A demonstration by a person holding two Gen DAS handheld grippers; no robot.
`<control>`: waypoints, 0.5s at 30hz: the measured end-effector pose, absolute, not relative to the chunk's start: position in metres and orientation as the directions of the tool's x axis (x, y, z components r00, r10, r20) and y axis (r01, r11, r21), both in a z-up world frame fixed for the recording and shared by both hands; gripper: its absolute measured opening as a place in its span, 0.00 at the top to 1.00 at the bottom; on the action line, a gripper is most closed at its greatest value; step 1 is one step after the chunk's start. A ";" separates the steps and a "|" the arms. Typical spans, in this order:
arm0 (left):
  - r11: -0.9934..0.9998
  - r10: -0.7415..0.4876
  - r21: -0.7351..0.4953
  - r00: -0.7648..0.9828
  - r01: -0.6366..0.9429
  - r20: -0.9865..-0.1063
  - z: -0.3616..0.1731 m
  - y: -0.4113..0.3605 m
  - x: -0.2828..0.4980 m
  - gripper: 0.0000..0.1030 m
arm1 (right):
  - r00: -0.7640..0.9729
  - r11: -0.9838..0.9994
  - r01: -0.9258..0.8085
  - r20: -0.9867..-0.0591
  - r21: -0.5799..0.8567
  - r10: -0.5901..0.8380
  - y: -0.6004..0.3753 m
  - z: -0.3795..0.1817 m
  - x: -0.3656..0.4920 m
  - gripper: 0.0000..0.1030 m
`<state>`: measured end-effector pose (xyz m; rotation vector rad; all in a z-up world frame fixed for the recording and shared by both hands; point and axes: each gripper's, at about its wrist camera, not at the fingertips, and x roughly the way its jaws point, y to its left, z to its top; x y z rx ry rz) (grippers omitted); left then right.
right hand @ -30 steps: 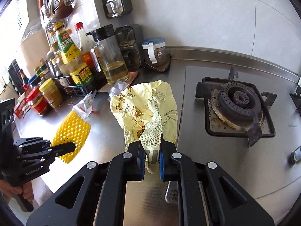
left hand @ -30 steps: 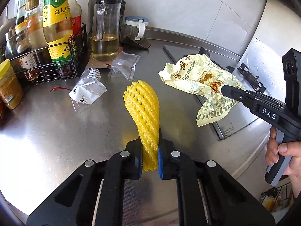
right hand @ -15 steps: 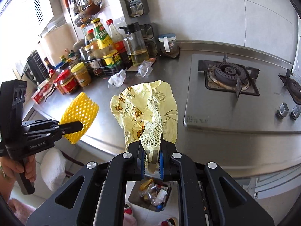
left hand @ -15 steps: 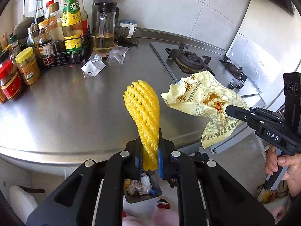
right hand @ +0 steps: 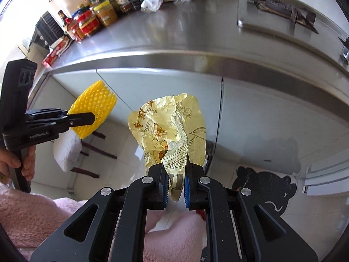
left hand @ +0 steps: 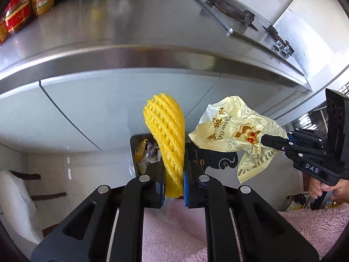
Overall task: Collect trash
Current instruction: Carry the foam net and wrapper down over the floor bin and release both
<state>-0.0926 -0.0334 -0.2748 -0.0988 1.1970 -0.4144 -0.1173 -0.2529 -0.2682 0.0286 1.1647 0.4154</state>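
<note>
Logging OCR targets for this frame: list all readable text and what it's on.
"DAS": right gripper body, left wrist view.
"GenRobot.AI": left gripper body, right wrist view.
"ingmake", partial "reshfru", plus Chinese characters I can't read reliably: yellow wrapper.
Jar and bottle labels: too small or blurred.

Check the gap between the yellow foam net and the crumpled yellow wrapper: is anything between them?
Nothing is held between them. In the left wrist view, the foam net and wrapper hang apart, with only the cabinet front behind the gap.
</note>
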 end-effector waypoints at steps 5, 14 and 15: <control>0.914 -0.381 -0.330 0.216 0.237 -0.899 -0.329 -0.038 -0.081 0.89 | 0.237 0.944 -0.250 -0.932 0.214 0.274 -0.241 -0.335 -0.106 0.88; 0.918 -0.378 -0.354 0.121 0.180 -0.918 -0.440 -0.045 -0.054 0.89 | 0.164 0.971 -0.149 -0.964 0.187 0.211 -0.226 -0.433 -0.075 0.88; 0.921 -0.369 -0.347 0.110 0.175 -0.923 -0.453 -0.046 -0.051 0.89 | 0.161 0.974 -0.138 -0.966 0.182 0.203 -0.224 -0.442 -0.071 0.88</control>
